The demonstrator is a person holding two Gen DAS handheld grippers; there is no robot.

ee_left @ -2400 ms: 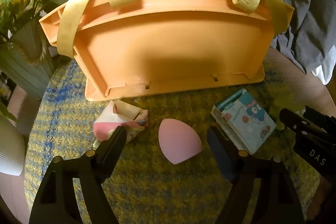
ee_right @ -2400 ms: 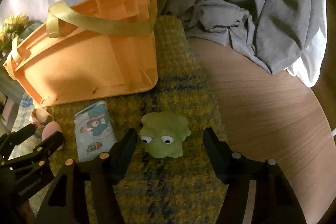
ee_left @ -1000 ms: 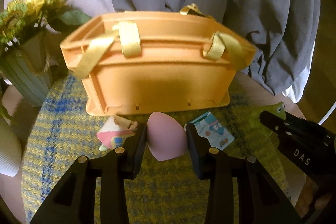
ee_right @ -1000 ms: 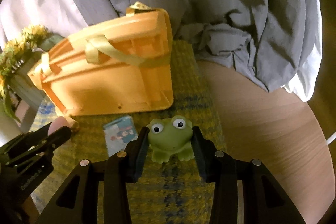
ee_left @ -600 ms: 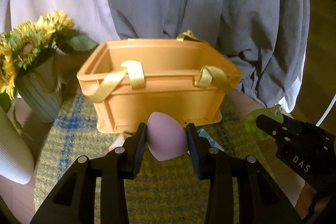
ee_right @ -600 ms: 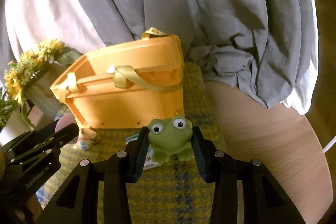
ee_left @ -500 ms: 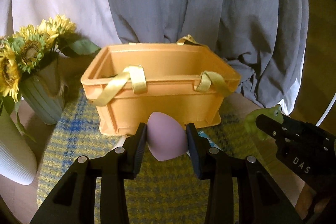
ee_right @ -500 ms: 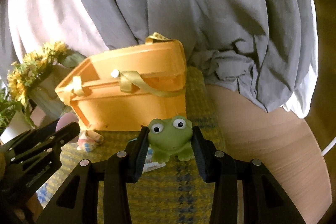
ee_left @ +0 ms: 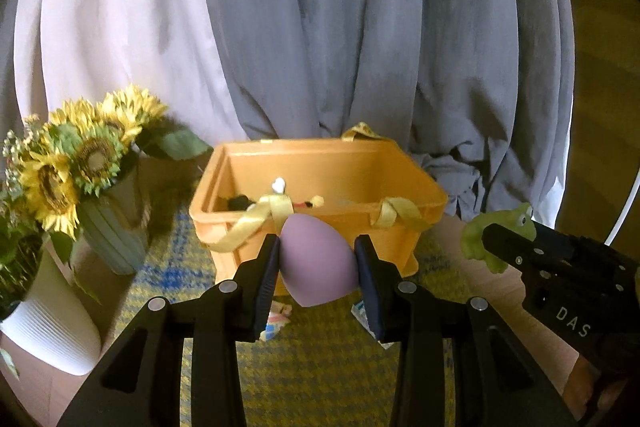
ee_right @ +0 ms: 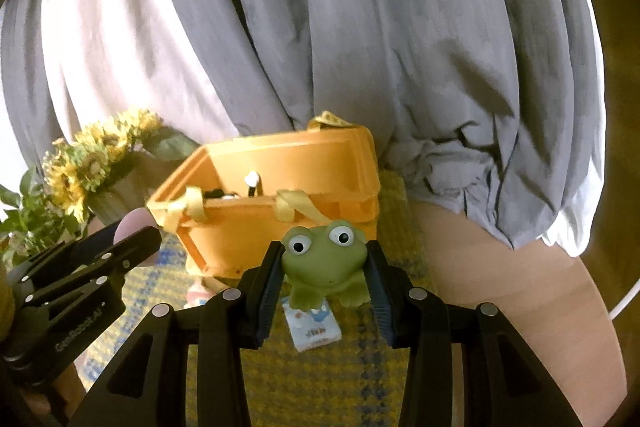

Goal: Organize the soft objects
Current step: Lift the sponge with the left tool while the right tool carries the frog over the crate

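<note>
My left gripper (ee_left: 317,269) is shut on a pink egg-shaped sponge (ee_left: 316,261) and holds it in the air in front of the orange basket (ee_left: 320,163). My right gripper (ee_right: 324,269) is shut on a green rubber frog (ee_right: 322,261), also lifted, just in front of the orange basket (ee_right: 296,163). The frog also shows at the right of the left wrist view (ee_left: 496,239). The basket has yellow strap handles and holds a few small items. A small tissue pack (ee_right: 312,323) and a pink patterned pouch (ee_right: 198,293) lie on the yellow-blue mat (ee_right: 320,379).
A vase of sunflowers (ee_left: 72,163) and a white ribbed vase (ee_left: 44,327) stand at the left. Grey and white curtains (ee_left: 360,27) hang behind the basket. The round wooden table (ee_right: 520,287) extends to the right.
Both grippers closed on their objects, the sponge and the frog, and lifted them. Both have kept rising, so the basket's open top and inside now show.
</note>
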